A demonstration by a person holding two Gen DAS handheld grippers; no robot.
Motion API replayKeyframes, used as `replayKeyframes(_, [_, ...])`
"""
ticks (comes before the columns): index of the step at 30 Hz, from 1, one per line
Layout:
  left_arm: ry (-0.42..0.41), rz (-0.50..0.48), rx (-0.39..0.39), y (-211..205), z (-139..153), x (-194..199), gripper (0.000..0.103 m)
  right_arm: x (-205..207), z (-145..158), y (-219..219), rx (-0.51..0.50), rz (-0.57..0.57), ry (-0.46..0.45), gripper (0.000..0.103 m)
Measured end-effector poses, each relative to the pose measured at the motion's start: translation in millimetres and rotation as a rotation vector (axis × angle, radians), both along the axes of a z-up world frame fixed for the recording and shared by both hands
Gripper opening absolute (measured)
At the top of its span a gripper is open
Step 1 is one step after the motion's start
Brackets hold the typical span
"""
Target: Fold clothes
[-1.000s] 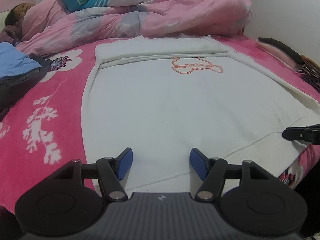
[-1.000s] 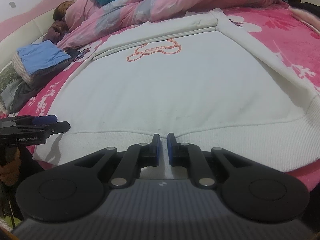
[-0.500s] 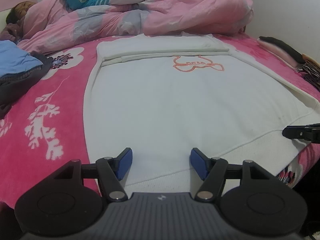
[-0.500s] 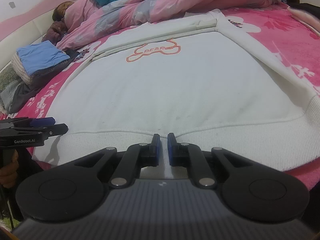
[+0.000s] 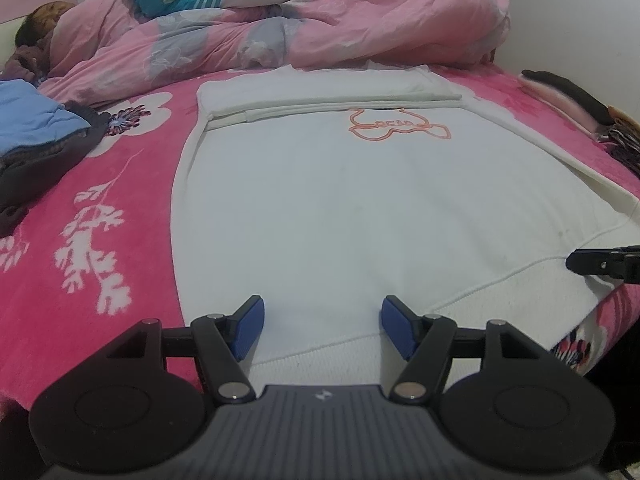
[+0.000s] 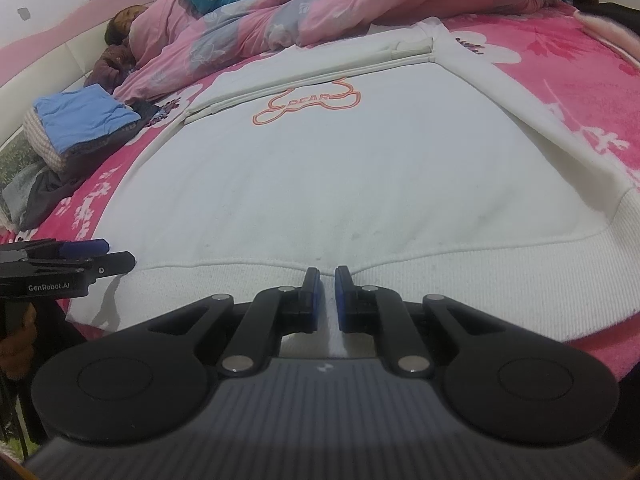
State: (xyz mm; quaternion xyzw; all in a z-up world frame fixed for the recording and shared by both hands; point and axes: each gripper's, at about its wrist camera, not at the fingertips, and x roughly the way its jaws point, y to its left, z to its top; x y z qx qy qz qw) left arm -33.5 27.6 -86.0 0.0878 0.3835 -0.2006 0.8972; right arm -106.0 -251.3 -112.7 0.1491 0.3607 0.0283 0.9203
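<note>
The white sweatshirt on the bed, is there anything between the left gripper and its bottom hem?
Nothing visible stands in the way. The left gripper is open with the ribbed hem of the white sweatshirt lying directly between its blue pads. The right gripper is already shut on that hem further along. The folded blue clothes lie well off to the side.

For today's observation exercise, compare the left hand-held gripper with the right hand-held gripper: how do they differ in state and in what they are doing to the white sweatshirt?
1. The left hand-held gripper has its jaws wide apart; the right hand-held gripper has its jaws nearly together.
2. The left grips nothing; the right pinches the ribbed hem of the white sweatshirt.

Both have blue pads and sit at the sweatshirt's near hem.
</note>
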Motion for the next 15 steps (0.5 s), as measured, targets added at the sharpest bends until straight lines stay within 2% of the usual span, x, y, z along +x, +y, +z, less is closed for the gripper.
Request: replayKeyframes(15, [0.012,0.001,0.014,1.9,1.3,-4.3,0.067,-0.7,0.9,-0.8,0.005,-0.001,0.000,0.009])
